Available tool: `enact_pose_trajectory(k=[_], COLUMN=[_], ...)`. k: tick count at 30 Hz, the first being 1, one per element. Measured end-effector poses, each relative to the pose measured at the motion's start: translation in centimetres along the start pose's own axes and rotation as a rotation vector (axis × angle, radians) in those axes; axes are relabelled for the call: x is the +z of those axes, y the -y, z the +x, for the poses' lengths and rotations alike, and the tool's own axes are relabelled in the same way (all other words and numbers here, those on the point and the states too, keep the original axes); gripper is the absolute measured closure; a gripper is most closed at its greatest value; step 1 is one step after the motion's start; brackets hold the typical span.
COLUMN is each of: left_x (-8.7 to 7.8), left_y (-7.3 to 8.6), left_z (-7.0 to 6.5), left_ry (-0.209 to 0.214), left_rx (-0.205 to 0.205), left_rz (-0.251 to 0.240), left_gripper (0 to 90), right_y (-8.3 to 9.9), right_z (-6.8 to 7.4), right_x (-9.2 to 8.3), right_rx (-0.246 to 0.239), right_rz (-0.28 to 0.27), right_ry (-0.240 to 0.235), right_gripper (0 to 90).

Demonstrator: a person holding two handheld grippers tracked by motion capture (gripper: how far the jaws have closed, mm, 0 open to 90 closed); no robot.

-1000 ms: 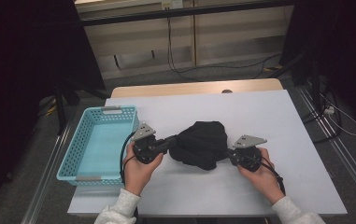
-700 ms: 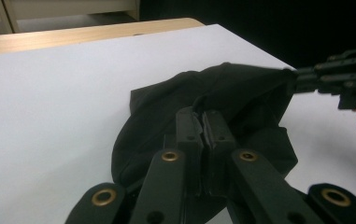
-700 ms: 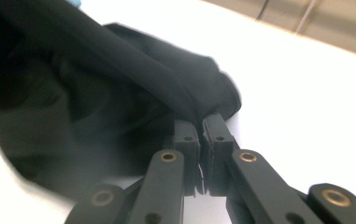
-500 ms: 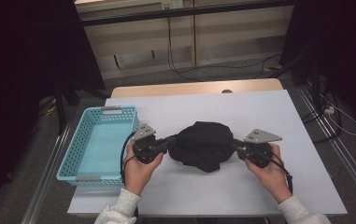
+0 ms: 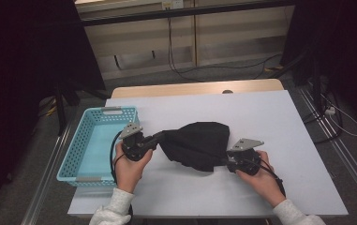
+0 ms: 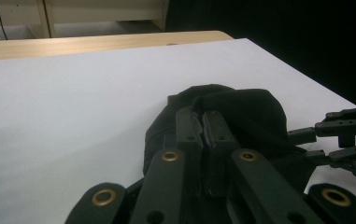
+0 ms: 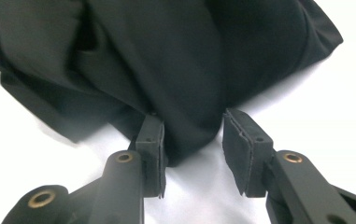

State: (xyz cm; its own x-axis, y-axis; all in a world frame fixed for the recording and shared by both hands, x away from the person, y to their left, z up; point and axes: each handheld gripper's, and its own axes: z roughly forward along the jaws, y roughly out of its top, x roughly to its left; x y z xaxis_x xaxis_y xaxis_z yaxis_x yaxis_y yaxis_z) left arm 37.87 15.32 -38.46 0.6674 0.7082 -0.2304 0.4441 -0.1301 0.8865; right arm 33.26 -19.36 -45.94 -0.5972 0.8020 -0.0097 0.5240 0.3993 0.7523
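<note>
Right gripper view: the right gripper (image 7: 194, 154) has its jaws spread, having just been opening, with a fold of the black cloth (image 7: 166, 65) between them. One pad sits against the fold; the other stands clear of it. The cloth runs off the top and left edges of this view, so its full outline is cut off here.

Left gripper view: the left gripper (image 6: 202, 130) has its jaws pressed together, pinching the near edge of the cloth (image 6: 241, 112). The pinched edge is hidden between the pads. Beyond the cloth, the right gripper (image 6: 306, 144) shows at the frame's edge, partly cut off.

High view: the cloth (image 5: 197, 145) lies bunched on the white table (image 5: 260, 112), matte, dark, softly creased. No writing or label can be made out on it. The left gripper (image 5: 159, 138) is at the cloth's left edge, the right gripper (image 5: 225, 161) at its lower right edge. Left of the cloth stands a light blue basket (image 5: 73, 154), its weave pierced with small holes.
</note>
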Motion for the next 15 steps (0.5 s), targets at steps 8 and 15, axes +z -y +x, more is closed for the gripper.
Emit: enact_pose_trajectory(k=[8,15], left_x=[0.1,0.3], left_y=[0.0,0.1], left_z=[-0.1,-0.3], left_ry=[0.003,0.016], left_rx=[0.002,0.012], left_rz=[-0.003,0.018], left_gripper=[87.1,87.2], right_y=[0.2,-0.6], right_z=[-0.3,-2.6], right_x=[-0.2,-3.4], right_rx=[-0.002,0.027], right_rz=[0.007,-0.092], right_ry=[-0.029,0.032], right_gripper=[87.1,88.2])
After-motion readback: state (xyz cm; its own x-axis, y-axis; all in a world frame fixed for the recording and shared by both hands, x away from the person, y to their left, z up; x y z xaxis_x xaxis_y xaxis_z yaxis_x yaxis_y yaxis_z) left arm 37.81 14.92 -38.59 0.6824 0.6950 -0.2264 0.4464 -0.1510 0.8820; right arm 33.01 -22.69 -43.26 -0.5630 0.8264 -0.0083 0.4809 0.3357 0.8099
